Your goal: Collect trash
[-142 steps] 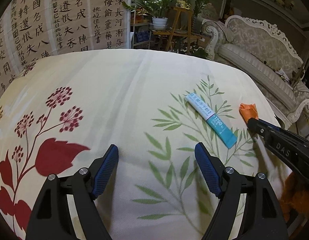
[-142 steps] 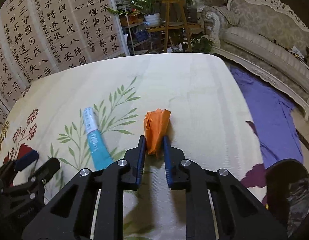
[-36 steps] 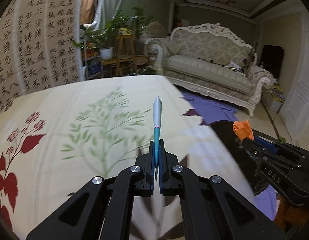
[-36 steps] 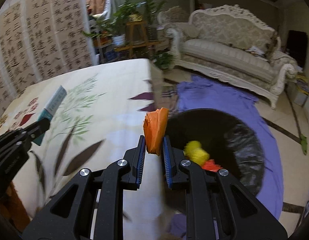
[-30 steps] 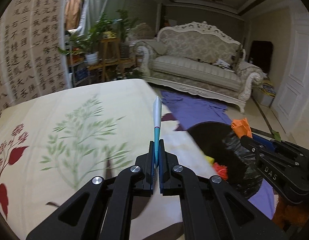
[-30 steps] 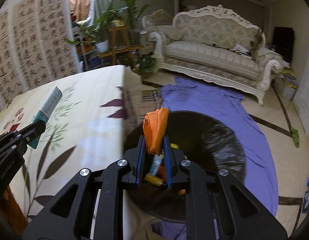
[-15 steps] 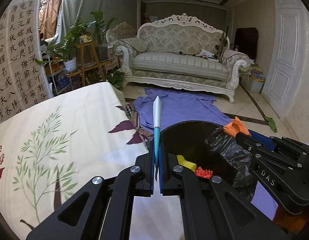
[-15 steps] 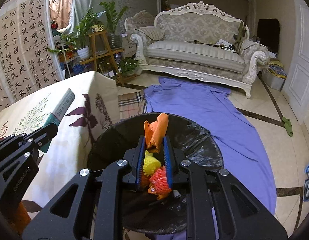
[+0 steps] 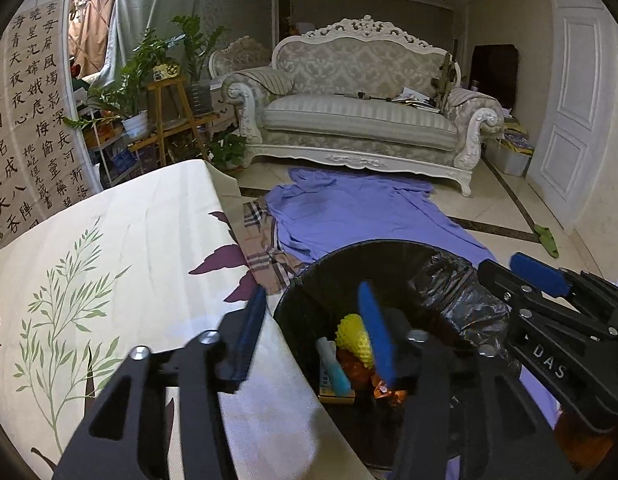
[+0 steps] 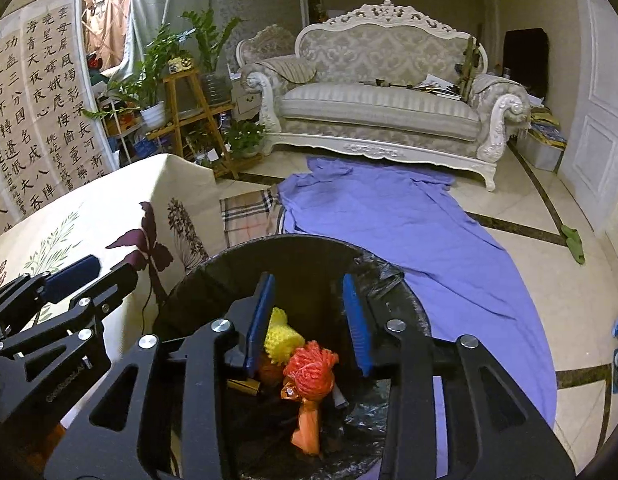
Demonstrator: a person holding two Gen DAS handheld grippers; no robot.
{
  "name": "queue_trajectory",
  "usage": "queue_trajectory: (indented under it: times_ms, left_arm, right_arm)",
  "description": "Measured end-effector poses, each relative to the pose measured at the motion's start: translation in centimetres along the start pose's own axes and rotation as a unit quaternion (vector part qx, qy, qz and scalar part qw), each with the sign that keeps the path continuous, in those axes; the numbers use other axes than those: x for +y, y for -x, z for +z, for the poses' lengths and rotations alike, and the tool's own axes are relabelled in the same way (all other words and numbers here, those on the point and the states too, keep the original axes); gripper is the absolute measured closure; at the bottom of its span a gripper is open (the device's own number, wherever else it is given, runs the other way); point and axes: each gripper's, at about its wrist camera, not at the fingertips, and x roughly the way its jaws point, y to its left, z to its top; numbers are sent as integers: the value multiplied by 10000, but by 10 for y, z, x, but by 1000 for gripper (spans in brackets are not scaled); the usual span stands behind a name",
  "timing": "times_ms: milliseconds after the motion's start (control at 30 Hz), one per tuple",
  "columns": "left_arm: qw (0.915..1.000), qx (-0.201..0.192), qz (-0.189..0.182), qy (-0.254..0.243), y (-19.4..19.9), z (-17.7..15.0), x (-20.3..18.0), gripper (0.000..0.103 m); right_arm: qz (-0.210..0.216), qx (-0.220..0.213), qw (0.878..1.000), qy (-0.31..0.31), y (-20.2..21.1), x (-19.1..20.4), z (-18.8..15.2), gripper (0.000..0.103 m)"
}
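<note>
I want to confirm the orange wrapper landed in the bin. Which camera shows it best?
The right wrist view: the orange wrapper lies in plain sight inside the black bin, below the open right gripper. In the left wrist view only a small orange scrap shows among the trash behind that gripper's finger, and I cannot tell whether it is the wrapper.

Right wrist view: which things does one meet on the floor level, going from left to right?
Flowered tablecloth → checked cloth → black trash bin → purple sheet → green item near the door.
</note>
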Motion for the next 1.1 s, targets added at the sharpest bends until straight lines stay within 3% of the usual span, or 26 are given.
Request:
queue_trajectory:
  times_ms: [300,733,1100]
  left_arm:
    - [10000,-47,76,27,3,2,1,32]
    - [9998,-101,70,127,14,-3,7,25]
    - [9983,-405,411,60,52,-14,19,19]
  right_arm:
    - [-144,-73,9998,-113,5,-6,-1,41]
    - [-372,-201,9989,-195,31,-5,-8,32]
    - [-503,-428,9977,-177,65,8,-18,19]
